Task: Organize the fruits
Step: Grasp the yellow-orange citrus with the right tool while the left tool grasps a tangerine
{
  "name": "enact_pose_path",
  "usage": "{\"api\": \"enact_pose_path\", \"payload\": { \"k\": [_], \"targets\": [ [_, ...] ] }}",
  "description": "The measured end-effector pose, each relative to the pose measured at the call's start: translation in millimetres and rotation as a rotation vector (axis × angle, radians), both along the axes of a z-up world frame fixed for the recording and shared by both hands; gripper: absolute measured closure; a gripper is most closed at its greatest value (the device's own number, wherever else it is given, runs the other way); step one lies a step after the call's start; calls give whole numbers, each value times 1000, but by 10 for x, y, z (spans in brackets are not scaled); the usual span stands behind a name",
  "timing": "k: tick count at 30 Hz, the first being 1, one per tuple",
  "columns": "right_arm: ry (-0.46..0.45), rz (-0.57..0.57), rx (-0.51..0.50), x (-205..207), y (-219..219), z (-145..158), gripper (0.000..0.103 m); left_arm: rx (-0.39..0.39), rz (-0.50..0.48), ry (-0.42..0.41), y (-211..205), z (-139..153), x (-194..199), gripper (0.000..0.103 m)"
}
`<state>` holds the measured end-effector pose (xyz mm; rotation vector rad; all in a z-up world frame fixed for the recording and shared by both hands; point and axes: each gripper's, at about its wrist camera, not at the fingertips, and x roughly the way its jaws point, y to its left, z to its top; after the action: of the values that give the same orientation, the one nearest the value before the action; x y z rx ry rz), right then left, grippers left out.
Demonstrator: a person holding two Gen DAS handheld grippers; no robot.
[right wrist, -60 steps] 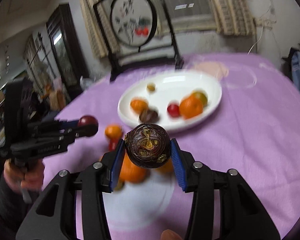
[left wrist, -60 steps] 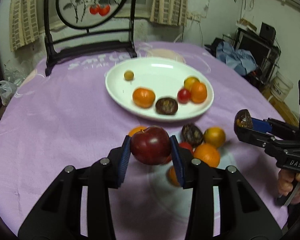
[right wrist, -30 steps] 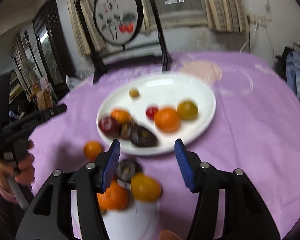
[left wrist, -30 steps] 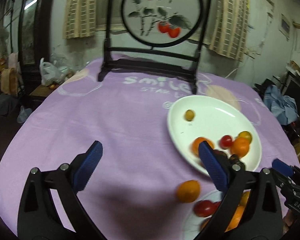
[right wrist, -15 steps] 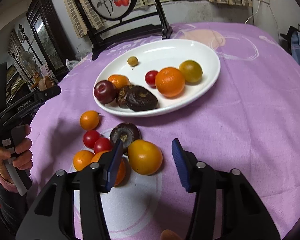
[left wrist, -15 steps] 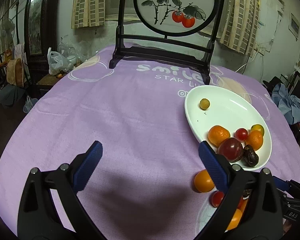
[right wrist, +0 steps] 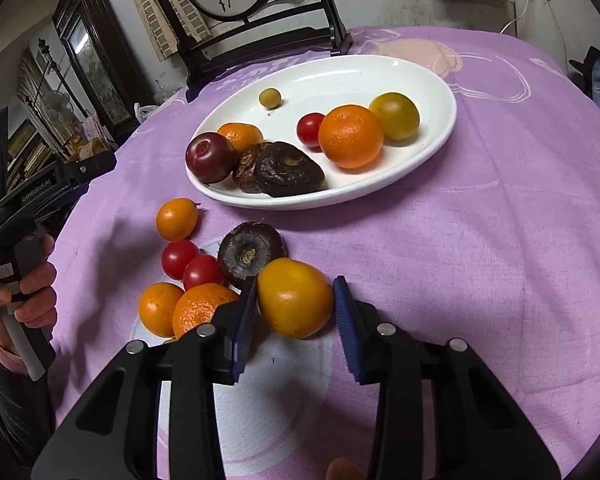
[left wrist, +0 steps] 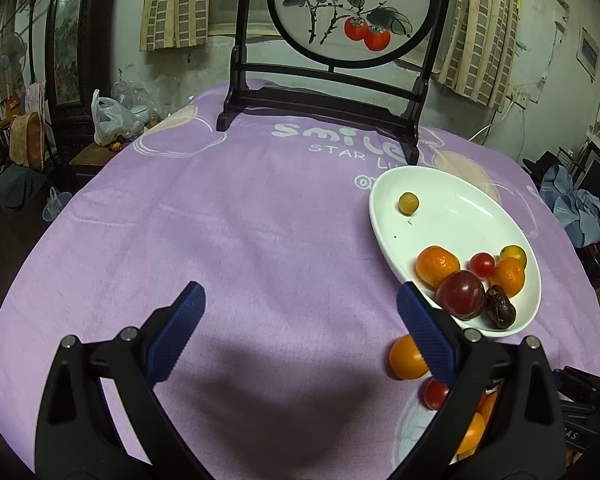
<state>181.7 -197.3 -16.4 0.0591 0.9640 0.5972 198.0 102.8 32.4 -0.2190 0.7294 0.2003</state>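
Note:
A white oval plate (right wrist: 440,136) holds a dark red plum (right wrist: 210,157), dark wrinkled passion fruits (right wrist: 288,174), oranges, a cherry tomato and a small green fruit. Loose fruit lies on the purple cloth in front of it. My right gripper (right wrist: 296,308) is open, with its jaws on either side of a yellow-orange fruit (right wrist: 294,298) on the cloth; the left pad is close to it. My left gripper (left wrist: 300,320) is wide open and empty above bare cloth, left of the plate (left wrist: 452,216). A loose orange (left wrist: 406,358) sits by its right finger.
Loose on the cloth lie a small orange (right wrist: 177,218), two cherry tomatoes (right wrist: 190,264), a dark passion fruit (right wrist: 250,252) and two more oranges (right wrist: 180,308). A black framed screen stand (left wrist: 324,92) stands at the table's far side.
Both grippers let go of their fruit onto the plate: the plum and a passion fruit now lie there. The left gripper drew back to the left. The right gripper came down around the yellow-orange fruit.

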Motion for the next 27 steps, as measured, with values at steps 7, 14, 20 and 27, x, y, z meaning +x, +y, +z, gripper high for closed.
{"api": "enact_pose_path", "payload": {
  "k": [7, 14, 20, 27],
  "targets": [
    [12, -67, 85, 61, -232, 101, 65, -74, -83, 70, -33, -132, 84, 6],
    [15, -91, 91, 50, -275, 126, 64, -141, -249, 130, -285, -302, 156, 29],
    [7, -82, 84, 25, -229, 142, 65, -169, -300, 154, -441, -374, 229, 33],
    [8, -90, 83, 23, -240, 140, 64, -199, -312, 209, -517, -498, 329, 39]
  ]
}}
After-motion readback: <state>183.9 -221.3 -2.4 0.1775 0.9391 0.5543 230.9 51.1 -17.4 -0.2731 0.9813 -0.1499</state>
